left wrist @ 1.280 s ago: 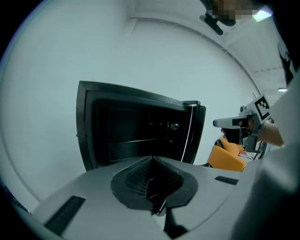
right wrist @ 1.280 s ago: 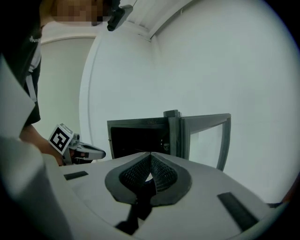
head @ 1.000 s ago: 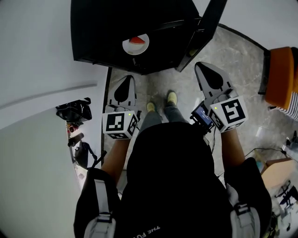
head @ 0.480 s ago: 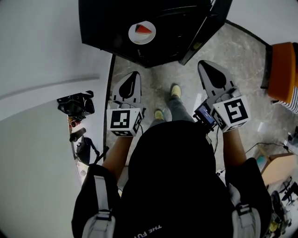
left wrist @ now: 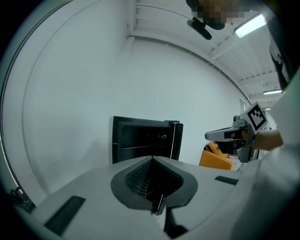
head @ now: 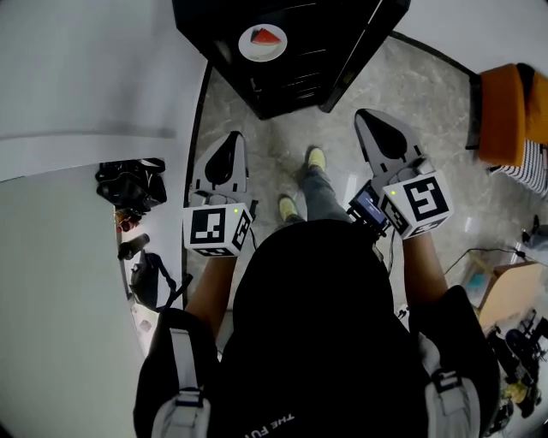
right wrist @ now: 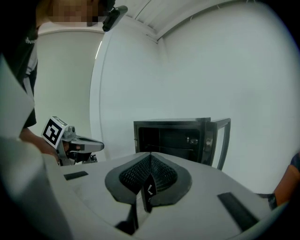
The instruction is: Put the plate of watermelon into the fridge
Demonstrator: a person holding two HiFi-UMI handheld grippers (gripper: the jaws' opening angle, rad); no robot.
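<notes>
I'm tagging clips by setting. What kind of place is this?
Likely a bare workroom or studio, not a kitchen: a small black fridge stands open on a stone-look floor by plain white walls, with an orange seat and bags nearby.

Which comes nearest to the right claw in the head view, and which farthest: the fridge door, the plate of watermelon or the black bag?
1. The fridge door, standing open just ahead of the right claw.
2. The plate of watermelon, on top of the fridge, ahead and to the left.
3. The black bag, on the floor by the wall, far left.
</notes>
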